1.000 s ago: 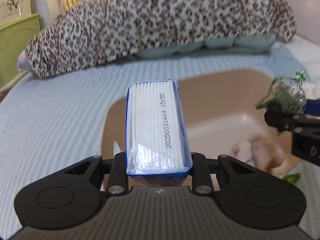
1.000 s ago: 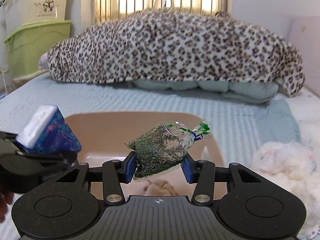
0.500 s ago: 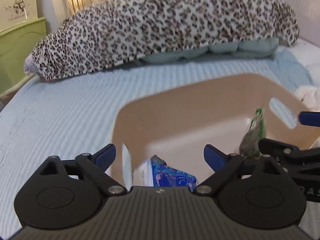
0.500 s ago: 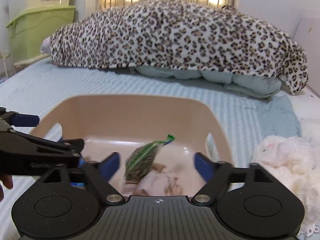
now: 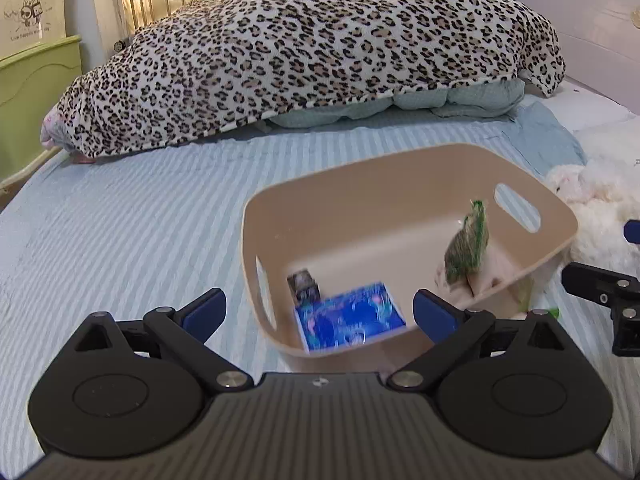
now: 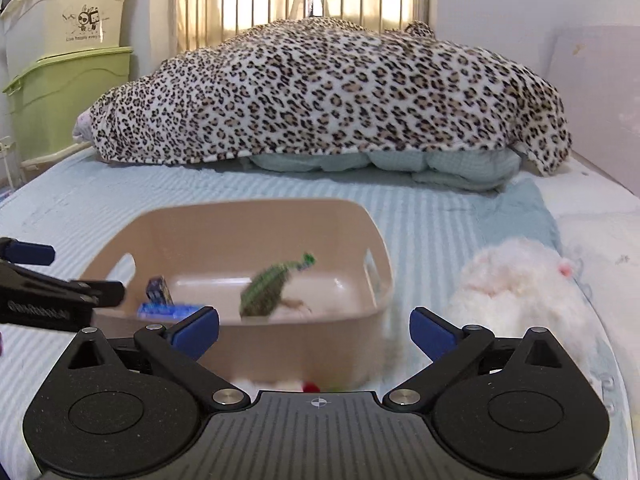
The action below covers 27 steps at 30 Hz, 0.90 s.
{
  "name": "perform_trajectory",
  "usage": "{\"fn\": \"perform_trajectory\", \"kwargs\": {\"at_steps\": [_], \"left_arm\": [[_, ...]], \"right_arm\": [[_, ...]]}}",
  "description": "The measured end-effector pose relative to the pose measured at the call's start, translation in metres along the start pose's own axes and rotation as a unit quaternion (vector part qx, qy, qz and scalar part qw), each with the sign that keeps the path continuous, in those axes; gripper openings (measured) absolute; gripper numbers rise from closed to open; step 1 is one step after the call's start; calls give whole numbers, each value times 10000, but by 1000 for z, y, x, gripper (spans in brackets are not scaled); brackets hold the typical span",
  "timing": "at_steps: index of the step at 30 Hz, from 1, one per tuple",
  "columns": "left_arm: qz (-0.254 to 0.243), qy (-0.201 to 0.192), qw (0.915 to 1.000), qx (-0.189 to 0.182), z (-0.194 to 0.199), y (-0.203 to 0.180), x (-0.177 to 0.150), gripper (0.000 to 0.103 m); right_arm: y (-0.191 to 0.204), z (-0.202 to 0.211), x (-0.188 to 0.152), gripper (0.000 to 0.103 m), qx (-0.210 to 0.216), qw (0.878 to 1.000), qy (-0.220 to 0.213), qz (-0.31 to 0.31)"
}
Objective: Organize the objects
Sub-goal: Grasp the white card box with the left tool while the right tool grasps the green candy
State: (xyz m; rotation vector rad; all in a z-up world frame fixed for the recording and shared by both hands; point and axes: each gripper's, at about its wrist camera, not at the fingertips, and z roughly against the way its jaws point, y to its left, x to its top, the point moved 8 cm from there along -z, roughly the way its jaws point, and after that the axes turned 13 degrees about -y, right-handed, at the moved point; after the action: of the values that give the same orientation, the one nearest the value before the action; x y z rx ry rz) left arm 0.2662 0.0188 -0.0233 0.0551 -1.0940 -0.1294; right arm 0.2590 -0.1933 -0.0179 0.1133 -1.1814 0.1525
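A beige plastic bin (image 5: 360, 184) sits on the striped blue bed; it also shows in the right wrist view (image 6: 256, 216). Inside lie a blue tissue pack (image 5: 350, 320), a small dark box (image 5: 304, 285) and a clear bag of green herbs (image 5: 466, 248), which leans on a pale soft item. The pack (image 6: 168, 311) and herb bag (image 6: 266, 288) also show in the right wrist view. My left gripper (image 5: 319, 312) is open and empty, just short of the bin's near wall. My right gripper (image 6: 314, 326) is open and empty, in front of the bin.
A white plush toy (image 6: 516, 292) lies right of the bin. A leopard-print blanket (image 5: 312, 52) over pillows fills the bed's far end. Green and cream storage boxes (image 6: 68, 80) stand at the left. A small red and green item (image 6: 310, 387) lies under my right gripper.
Both grippers opened and dropped their loads into the bin: the tissue pack from the left, the herb bag from the right. Both then pulled back from the bin.
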Motion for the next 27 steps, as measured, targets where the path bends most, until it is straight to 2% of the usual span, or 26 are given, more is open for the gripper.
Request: {"fn": "perform_trajectory", "kwargs": {"at_steps": [7, 16, 22, 27], "left_arm": [[24, 246, 9997, -58, 12, 6, -38, 100], [-17, 769, 9970, -99, 5, 12, -98, 100], [-141, 984, 9948, -242, -5, 6, -119, 100], [-33, 1020, 9935, -512, -7, -2, -123, 100]], "right_arm": [[-19, 13, -24, 103, -204, 9991, 170, -325], [-28, 3, -69, 103, -303, 9957, 754, -438], [-28, -13, -90, 103, -287, 9932, 1060, -373], [-27, -28, -100, 103, -264, 9920, 1211, -257]]}}
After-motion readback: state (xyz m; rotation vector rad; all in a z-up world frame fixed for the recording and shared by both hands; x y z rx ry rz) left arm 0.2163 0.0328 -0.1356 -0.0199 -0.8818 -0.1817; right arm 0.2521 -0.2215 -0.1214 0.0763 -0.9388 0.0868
